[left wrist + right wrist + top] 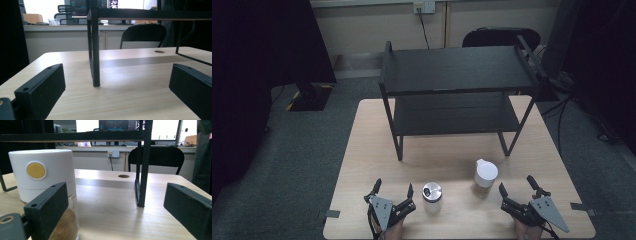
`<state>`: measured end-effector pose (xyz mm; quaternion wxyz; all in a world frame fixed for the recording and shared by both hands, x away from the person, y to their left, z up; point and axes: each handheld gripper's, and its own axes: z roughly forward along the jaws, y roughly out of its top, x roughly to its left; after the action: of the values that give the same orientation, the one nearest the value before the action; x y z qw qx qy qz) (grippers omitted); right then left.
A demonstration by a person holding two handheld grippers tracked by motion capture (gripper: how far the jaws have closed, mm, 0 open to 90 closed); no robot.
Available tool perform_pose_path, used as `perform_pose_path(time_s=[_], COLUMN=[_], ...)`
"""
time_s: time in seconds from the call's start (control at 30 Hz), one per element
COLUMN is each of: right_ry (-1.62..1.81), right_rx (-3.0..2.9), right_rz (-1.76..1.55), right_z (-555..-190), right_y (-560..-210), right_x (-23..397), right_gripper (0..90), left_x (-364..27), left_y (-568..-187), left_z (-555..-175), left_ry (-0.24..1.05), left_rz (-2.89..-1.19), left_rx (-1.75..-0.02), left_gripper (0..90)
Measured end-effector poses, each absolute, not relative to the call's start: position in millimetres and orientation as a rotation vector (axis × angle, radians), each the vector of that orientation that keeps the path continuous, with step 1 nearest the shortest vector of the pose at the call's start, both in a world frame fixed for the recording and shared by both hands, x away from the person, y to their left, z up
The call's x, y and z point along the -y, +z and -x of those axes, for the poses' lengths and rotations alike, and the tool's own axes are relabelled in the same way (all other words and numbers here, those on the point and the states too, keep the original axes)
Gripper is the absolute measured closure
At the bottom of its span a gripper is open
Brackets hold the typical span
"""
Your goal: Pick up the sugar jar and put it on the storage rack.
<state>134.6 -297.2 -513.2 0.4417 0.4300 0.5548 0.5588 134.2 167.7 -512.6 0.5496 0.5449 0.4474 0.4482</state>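
Note:
Two jars stand near the table's front edge. A glass jar with a shiny metal lid [432,196] sits just right of my left gripper [393,189]. A jar with a white lid [485,176] and brown powder inside stands ahead and left of my right gripper [517,184]. That white-lidded jar [43,180], with a yellow dot, looms at the left behind my right gripper's [115,212] left jaw. Both grippers rest open with nothing between their jaws. My left gripper [112,90] faces the shelf's front left leg [95,50].
A black two-tier shelf [457,70] stands on the back half of the wooden table [362,150]. Its front right leg [142,170] stands ahead of my right gripper. A black chair [499,36] is behind the table. Grey tape tabs [332,214] mark the front corners.

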Motion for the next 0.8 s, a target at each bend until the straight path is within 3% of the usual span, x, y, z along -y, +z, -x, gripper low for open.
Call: perform_pose_path(time_s=[0.8], right_ry=[1.384], right_rx=[-1.373], right_rz=[-1.069], right_z=[-134], right_y=[-513], right_x=[297], right_gripper=[4.1], left_x=[-176], left_y=[-474], left_z=[-121], left_ry=[0.957], left_rz=[-1.22], left_rx=[-0.953], left_gripper=[0.3])
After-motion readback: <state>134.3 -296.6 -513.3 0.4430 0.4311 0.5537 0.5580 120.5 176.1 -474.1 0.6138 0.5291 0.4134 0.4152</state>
